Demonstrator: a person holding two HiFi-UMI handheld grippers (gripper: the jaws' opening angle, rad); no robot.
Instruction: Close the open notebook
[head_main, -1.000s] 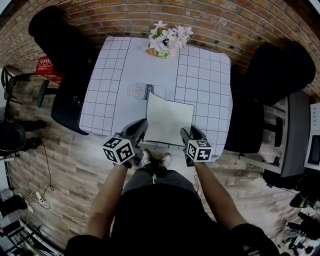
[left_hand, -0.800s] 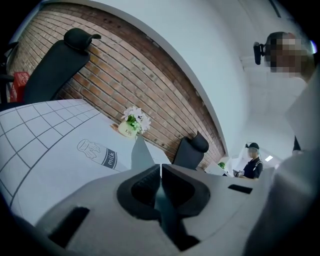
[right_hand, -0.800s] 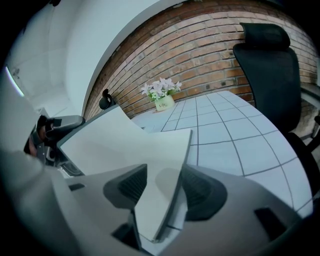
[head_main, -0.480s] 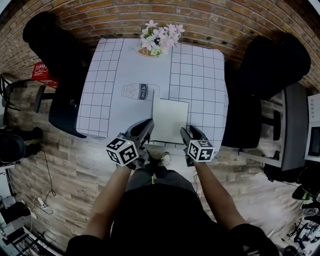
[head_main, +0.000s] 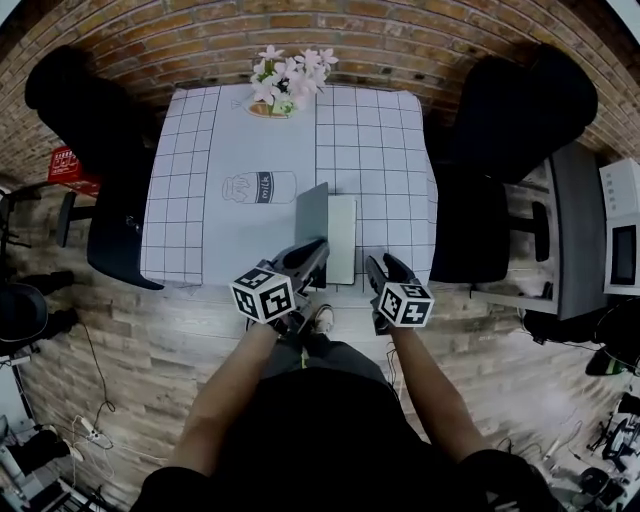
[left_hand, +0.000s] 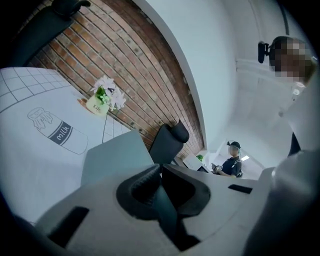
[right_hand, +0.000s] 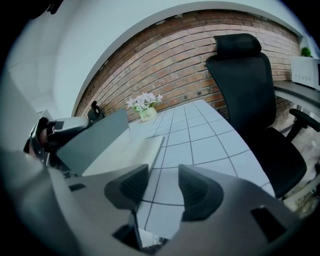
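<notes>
The notebook (head_main: 342, 238) lies near the front edge of the checked table (head_main: 190, 200), white pages up. Its grey cover (head_main: 312, 214) stands raised on edge over the left side. My left gripper (head_main: 318, 252) is shut on that cover's near edge. In the left gripper view the thin cover (left_hand: 117, 157) runs between the closed pads of the left gripper (left_hand: 159, 172). My right gripper (head_main: 381, 266) hovers just right of the notebook at the table's front edge. Its jaws stand open with nothing between them and have just been closing slightly. The right gripper view looks past the right gripper (right_hand: 162, 182) to the tilted cover (right_hand: 92, 140).
A pot of white flowers (head_main: 285, 76) stands at the table's far edge, and a milk bottle drawing (head_main: 258, 187) is printed on the cloth. Black office chairs flank the table, left (head_main: 95, 130) and right (head_main: 500, 130). A desk (head_main: 580, 230) is further right.
The left gripper has moved right with the cover, swinging it from lying flat and open to standing nearly upright over the pages. The right gripper has shifted slightly.
</notes>
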